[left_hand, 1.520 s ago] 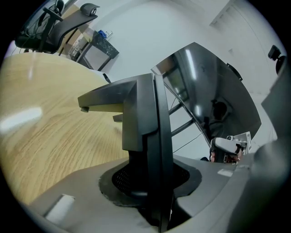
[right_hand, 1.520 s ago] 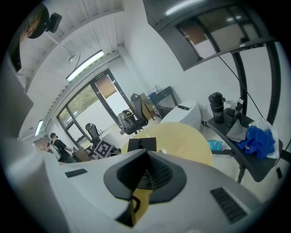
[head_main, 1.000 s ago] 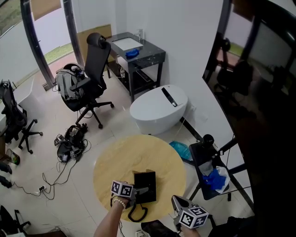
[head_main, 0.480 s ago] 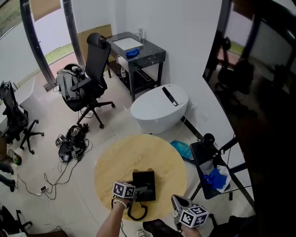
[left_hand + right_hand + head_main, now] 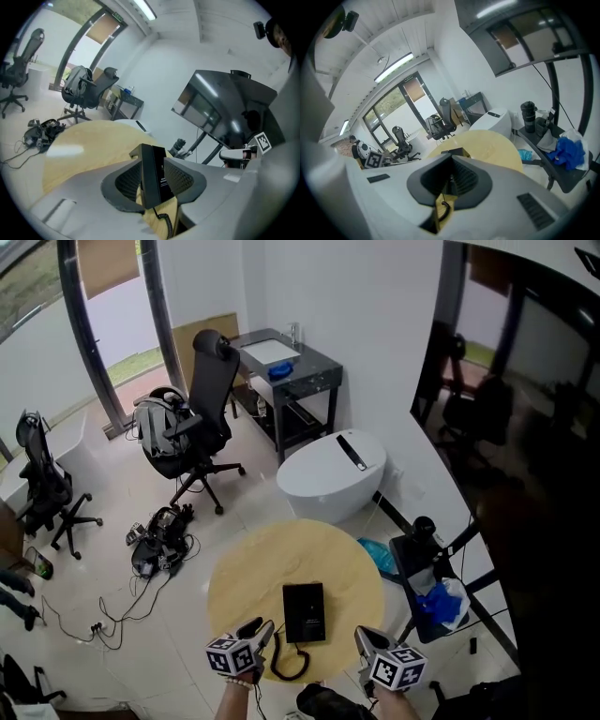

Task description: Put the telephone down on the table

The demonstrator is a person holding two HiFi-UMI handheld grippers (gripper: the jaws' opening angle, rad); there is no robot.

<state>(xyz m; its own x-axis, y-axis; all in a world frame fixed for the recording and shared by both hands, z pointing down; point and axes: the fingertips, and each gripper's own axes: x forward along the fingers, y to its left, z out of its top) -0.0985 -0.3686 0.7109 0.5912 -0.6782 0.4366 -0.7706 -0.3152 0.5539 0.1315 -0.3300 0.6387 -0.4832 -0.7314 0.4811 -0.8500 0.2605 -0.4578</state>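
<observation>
The black telephone (image 5: 304, 612) lies flat on the round wooden table (image 5: 272, 563), and its coiled cord (image 5: 289, 662) loops toward the near edge. My left gripper (image 5: 262, 633) hovers at the table's near-left edge, apart from the phone. Its jaws are closing, and in the left gripper view the telephone (image 5: 153, 180) shows beyond them, with neither pad touching it. At the near-right edge my right gripper (image 5: 364, 639) is shut and holds nothing; past its tips I see the cord (image 5: 444, 205).
Beyond the table stands a white oval fixture (image 5: 330, 474). Further off are a black office chair (image 5: 206, 399) and a dark desk (image 5: 291, 367). Cables (image 5: 159, 540) litter the floor at left. A black stand with a bottle and blue cloth (image 5: 427, 587) is close on the right.
My left gripper has come off the telephone and drawn back and up to the table's near-left edge. The phone stays lying on the table. The right gripper has kept still.
</observation>
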